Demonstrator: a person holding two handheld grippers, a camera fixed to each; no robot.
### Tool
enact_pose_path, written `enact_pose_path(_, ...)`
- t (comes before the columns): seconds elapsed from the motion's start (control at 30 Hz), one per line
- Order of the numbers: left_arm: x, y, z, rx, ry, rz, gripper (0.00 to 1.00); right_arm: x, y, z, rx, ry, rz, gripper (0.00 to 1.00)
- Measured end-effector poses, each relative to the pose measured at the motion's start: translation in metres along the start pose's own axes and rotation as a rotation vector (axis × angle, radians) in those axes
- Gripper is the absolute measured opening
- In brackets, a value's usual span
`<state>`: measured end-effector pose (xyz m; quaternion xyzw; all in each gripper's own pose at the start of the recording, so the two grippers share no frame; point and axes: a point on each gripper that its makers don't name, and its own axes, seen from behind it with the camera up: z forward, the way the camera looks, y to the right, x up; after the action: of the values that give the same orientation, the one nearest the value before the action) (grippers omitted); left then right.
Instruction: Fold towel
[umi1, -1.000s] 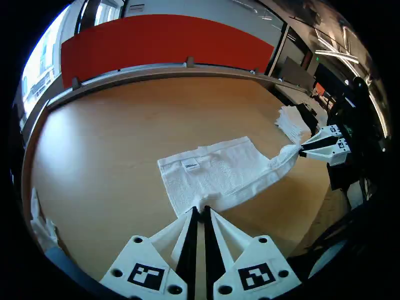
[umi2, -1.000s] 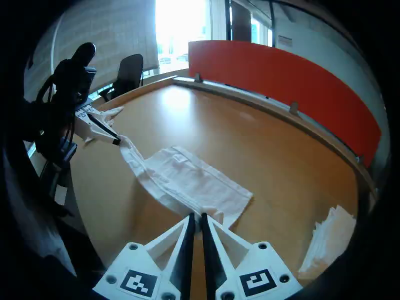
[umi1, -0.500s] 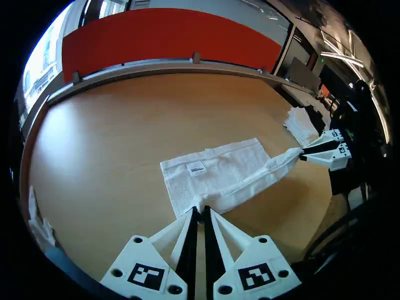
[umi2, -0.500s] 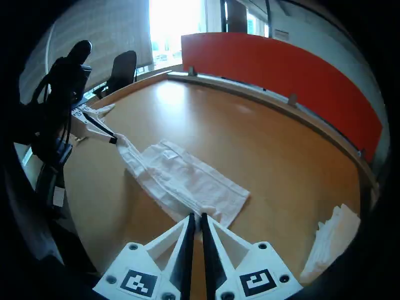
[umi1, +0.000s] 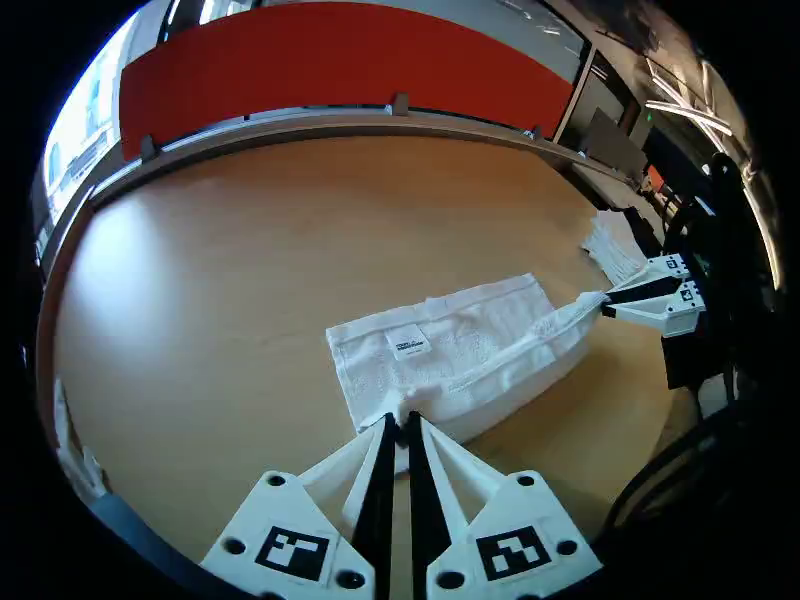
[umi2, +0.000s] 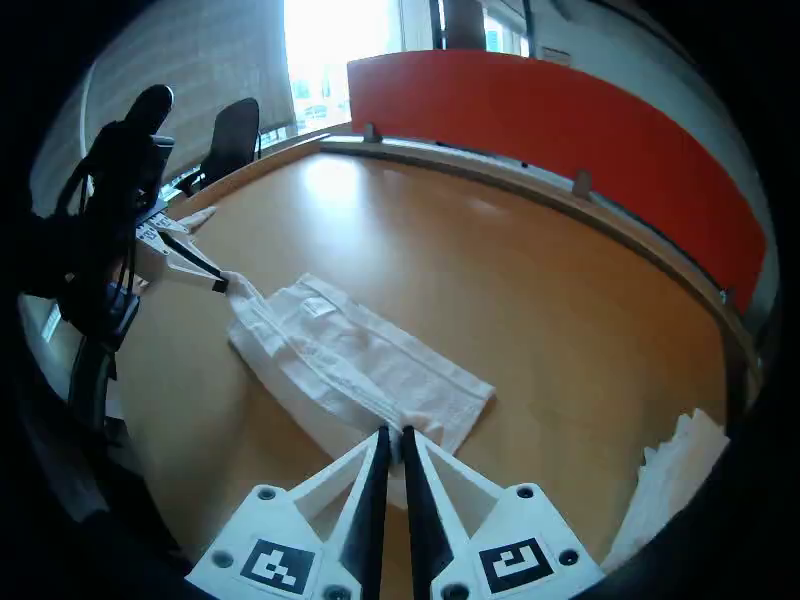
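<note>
Cloth: white towel (umi1: 450, 345) lies on the table straight ahead of both claws, its near long edge gathered up in a ridge that runs from one claw to the other, its far half flat with the label patch facing up.
Left: left claw (umi1: 398, 420) is pinched closed on one near corner of the towel, cloth bunched between its tips (the fingers all but touch).
Right: right claw (umi2: 392, 432) is clamped the same way on the opposite near corner, the towel stretching away ahead and to its left.
Why so held: a grip at each end of one edge keeps that edge taut, so by this reading it can be carried over as one straight line and not a sagging one.
Stage: judged mid-fold, with the held edge up over the near half and not yet laid on the far edge beyond the claws.
Surface: wooden table (umi1: 220, 260) is bare ahead of the left claw, leaving room for the cloth to land flat.
Spare linen: stack of white cloths (umi2: 680, 470) sits well off to the right of the right claw, apart from the towel and likely kept out of the fold's way.
Backdrop: red partition (umi2: 560, 130) lines the table's far rim, beyond both claws.
Watch: uneven travel of the two claws would skew the edge; a slack pinch would drop a corner short.
</note>
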<state>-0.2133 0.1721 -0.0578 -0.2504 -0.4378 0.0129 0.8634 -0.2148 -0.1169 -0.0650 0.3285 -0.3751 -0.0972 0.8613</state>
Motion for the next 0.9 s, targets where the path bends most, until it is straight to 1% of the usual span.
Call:
enact_pose_path(0.27,-0.003,-0.009,0.019,0.014,-0.028,-0.004,0.09,-0.007,0.006,0.013,-0.004,-0.023,0.019,0.1)
enact_pose_path(0.47,0.001,-0.015,0.032,0.03,-0.024,-0.004,0.09,-0.014,0.012,0.025,-0.016,-0.044,0.041,0.1)
enact_pose_path(0.63,0.002,-0.018,0.038,0.04,-0.022,0.0,0.09,-0.015,0.018,0.031,-0.031,-0.045,0.055,0.11)
enact_pose_path(0.77,0.002,-0.022,0.042,0.054,-0.023,0.003,0.11,-0.013,0.021,0.034,-0.037,-0.043,0.06,0.12)
enact_pose_path(0.9,0.004,-0.025,0.045,0.064,-0.021,0.002,0.14,-0.013,0.027,0.038,-0.055,-0.046,0.055,0.15)
